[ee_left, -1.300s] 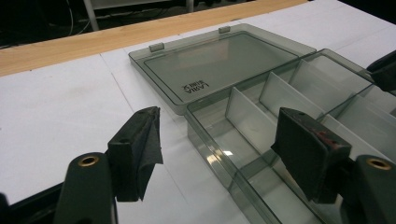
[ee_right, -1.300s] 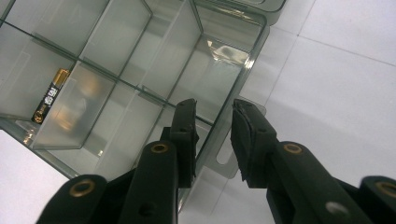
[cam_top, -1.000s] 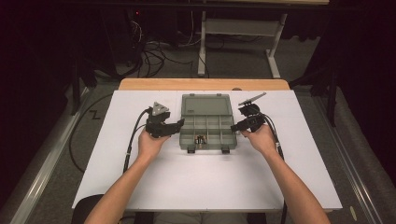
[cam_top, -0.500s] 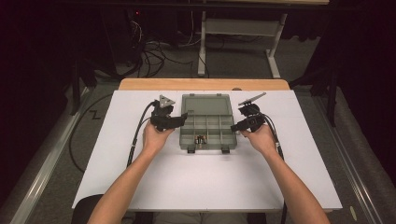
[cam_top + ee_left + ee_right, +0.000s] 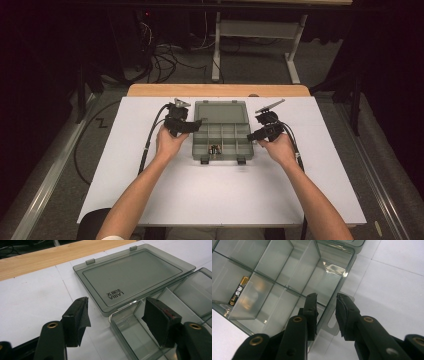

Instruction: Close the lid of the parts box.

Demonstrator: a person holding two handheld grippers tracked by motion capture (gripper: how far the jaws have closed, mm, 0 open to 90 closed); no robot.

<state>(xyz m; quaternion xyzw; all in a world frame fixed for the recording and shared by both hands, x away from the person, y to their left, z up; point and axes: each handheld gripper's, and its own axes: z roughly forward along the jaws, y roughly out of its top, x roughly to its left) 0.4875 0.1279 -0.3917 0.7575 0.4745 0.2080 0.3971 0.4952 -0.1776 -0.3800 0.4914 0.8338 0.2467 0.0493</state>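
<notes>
A grey see-through compartment box (image 5: pixel 235 131) lies open at the table's middle, its lid (image 5: pixel 221 111) flat behind it. One battery (image 5: pixel 214 149) lies in a front compartment. My left gripper (image 5: pixel 197 121) is at the box's left edge. Its jaws have just been closing a little and still stand wide either side of the box's corner wall (image 5: pixel 117 326), pressing nothing; the lid (image 5: pixel 132 275) lies beyond them. My right gripper (image 5: pixel 251 136) sits at the box's right side. In the right gripper view it (image 5: pixel 327 298) straddles the right wall (image 5: pixel 342 280) with a gap showing, and the battery (image 5: pixel 238 291) lies at the left.
White table (image 5: pixel 220 195) with a wooden strip (image 5: pixel 215 90) along its far edge. Cables (image 5: pixel 150 140) trail from the left gripper toward the floor. A metal stand (image 5: pixel 250 30) and more cables are on the dark floor beyond.
My left hand has moved right, from beside the box up to its left edge, with the jaws a little narrower. The right hand has stayed put.
</notes>
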